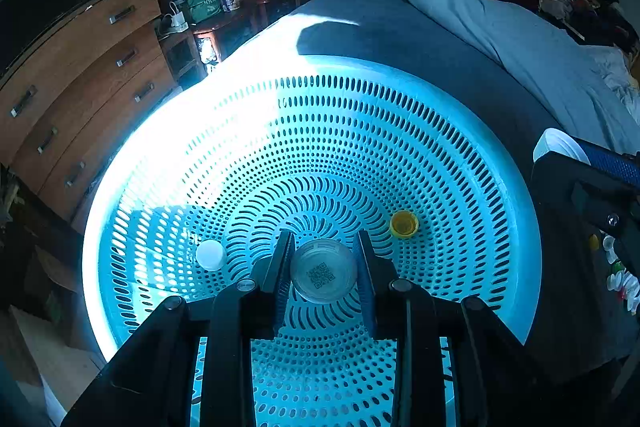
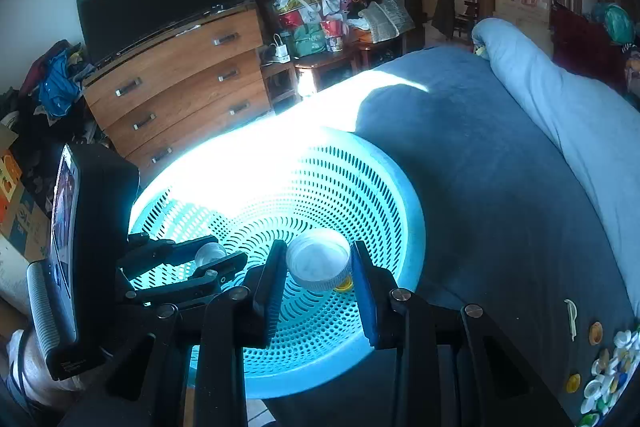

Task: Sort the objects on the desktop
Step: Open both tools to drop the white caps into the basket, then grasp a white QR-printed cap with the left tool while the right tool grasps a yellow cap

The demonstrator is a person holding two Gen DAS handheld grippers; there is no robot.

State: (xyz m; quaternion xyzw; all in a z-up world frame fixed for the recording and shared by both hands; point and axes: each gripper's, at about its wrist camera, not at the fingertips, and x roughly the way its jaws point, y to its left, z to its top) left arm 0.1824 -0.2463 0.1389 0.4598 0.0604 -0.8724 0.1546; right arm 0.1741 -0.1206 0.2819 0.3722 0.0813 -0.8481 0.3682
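Over the basket (image 1: 516,227) on the bed, both my claws hang with a cap apiece. My left claw (image 1: 323,259) pinches a clear cap (image 1: 323,270) across its rim, code print facing up; my right claw (image 2: 318,267) squeezes a white cap (image 2: 318,263), open side up, ribbed skirt against the pads.

I'd call both feather-light, stiff plastic, a bit slick on the smooth faces. The ribbed skirt is the place to hold them, jaws on opposite sides, just as they sit now. Drop one and it should bounce and roll, not break.

Down in the basket, in the left view, a small white cap (image 1: 211,254) lies at nine o'clock of my left claw and a yellow cap (image 1: 404,224) at two o'clock, both well apart from each other, so the centre is free for landing.

The rim is high and curved, and my two claws hang near each other over it. More caps (image 2: 608,367) wait on the bedcover at four o'clock in the right view, beside the edge.
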